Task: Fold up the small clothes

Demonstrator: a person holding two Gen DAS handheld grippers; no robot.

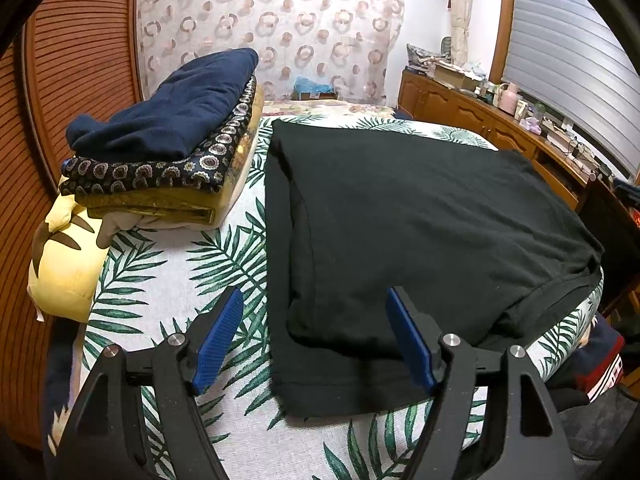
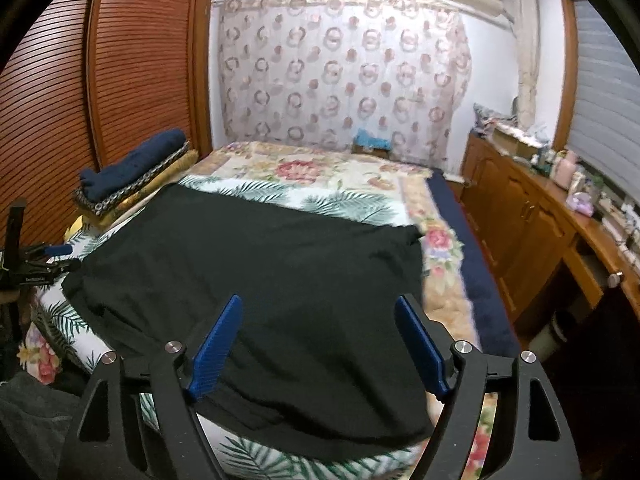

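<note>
Black garment lengthwise toward curtain

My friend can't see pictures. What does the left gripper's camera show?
A black garment, partly folded, lies flat on a leaf-print bedcover, with the open left gripper poised just above its near edge, holding nothing. To the left sits a stack of folded clothes topped by a navy piece, beside a wooden slatted door.
</note>
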